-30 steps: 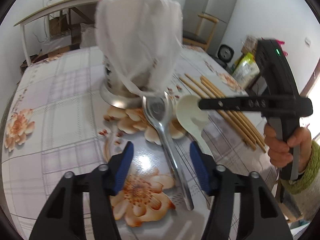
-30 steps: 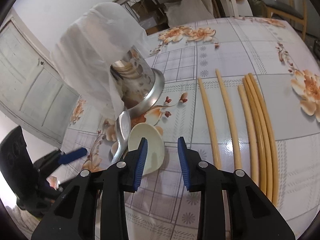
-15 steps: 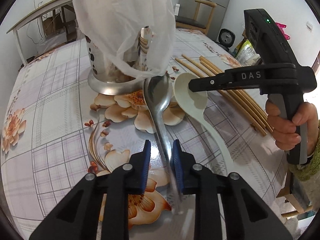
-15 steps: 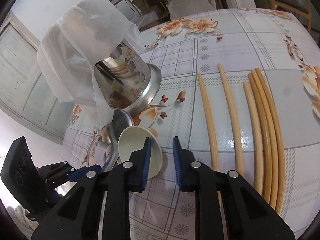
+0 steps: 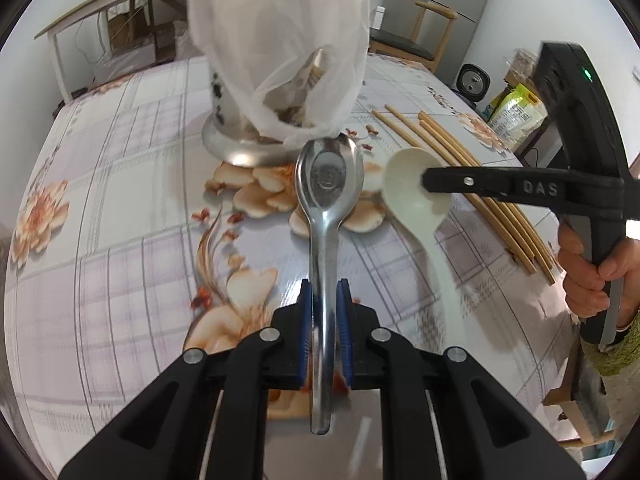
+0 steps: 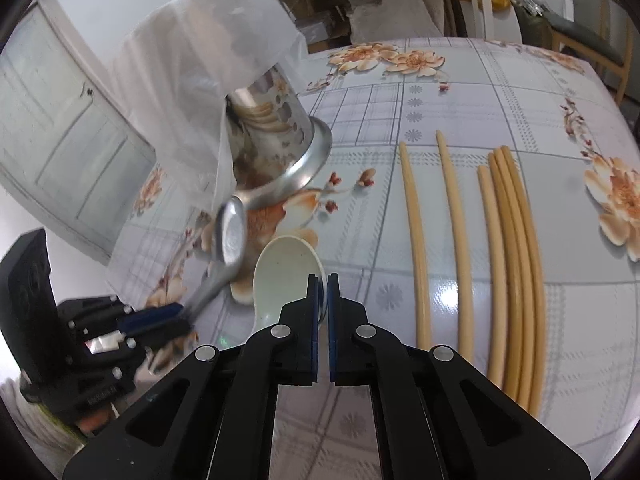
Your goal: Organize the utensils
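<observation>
My left gripper (image 5: 325, 292) is shut on the handle of a steel spoon (image 5: 329, 184), whose bowl is lifted toward a metal utensil holder (image 5: 240, 148) draped in a white plastic bag (image 5: 280, 40). The steel spoon also shows in the right wrist view (image 6: 230, 236). My right gripper (image 6: 323, 284) is shut on the rim of a cream plastic spoon (image 6: 286, 276), which also shows in the left wrist view (image 5: 412, 192). Several cream chopsticks (image 6: 500, 248) lie on the table to the right.
The floral tablecloth table (image 5: 120, 208) holds everything. The holder (image 6: 280, 140) leans in the right wrist view, with the bag (image 6: 200, 60) over it. A chair (image 5: 420, 40), a fridge and a side table stand beyond the far edge.
Both grippers have closed: the left on the steel spoon's handle, the right on the cream spoon's rim. The steel spoon's bowl has risen off the table.
</observation>
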Action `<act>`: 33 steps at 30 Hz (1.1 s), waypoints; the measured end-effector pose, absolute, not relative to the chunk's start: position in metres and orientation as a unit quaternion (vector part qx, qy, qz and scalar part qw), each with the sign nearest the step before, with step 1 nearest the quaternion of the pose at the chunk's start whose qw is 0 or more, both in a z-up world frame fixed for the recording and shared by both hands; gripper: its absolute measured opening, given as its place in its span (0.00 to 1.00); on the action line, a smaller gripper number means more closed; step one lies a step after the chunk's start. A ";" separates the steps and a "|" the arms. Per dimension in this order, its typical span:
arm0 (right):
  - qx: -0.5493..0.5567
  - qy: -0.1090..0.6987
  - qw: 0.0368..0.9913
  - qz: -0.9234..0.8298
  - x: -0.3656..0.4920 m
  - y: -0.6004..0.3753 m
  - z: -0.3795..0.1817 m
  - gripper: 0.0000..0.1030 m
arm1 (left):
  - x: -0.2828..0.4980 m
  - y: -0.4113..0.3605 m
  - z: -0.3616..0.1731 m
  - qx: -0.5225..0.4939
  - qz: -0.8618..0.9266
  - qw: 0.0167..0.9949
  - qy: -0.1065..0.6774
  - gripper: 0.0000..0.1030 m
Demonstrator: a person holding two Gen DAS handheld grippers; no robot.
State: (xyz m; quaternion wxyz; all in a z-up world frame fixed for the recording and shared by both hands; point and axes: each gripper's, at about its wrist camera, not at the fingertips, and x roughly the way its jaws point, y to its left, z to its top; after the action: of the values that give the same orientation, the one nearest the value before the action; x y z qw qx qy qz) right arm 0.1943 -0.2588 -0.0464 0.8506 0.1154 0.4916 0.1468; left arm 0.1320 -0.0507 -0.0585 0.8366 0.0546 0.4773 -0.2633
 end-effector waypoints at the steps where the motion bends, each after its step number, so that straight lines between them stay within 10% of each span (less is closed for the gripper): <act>1: 0.113 0.493 0.850 0.148 0.191 -0.261 -0.046 0.02 | 0.128 -0.046 -0.059 0.049 -0.259 0.836 0.481 0.11; 12: 0.101 0.489 0.857 0.130 0.151 -0.258 -0.044 0.03 | 0.085 -0.006 -0.056 0.004 -0.225 0.843 0.488 0.14; 20: 0.117 0.478 0.863 0.110 0.148 -0.258 -0.045 0.03 | 0.096 0.011 -0.037 -0.035 -0.209 0.867 0.451 0.69; 33: 0.108 0.477 0.866 0.103 0.147 -0.255 -0.046 0.08 | 0.111 0.025 -0.031 -0.076 -0.196 0.876 0.434 0.89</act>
State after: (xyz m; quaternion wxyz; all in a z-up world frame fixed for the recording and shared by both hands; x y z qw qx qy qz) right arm 0.1469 -0.2549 -0.0459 0.8664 0.1078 0.4766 0.1034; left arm 0.1113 0.0248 -0.0314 0.8760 -0.0761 0.4343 -0.1958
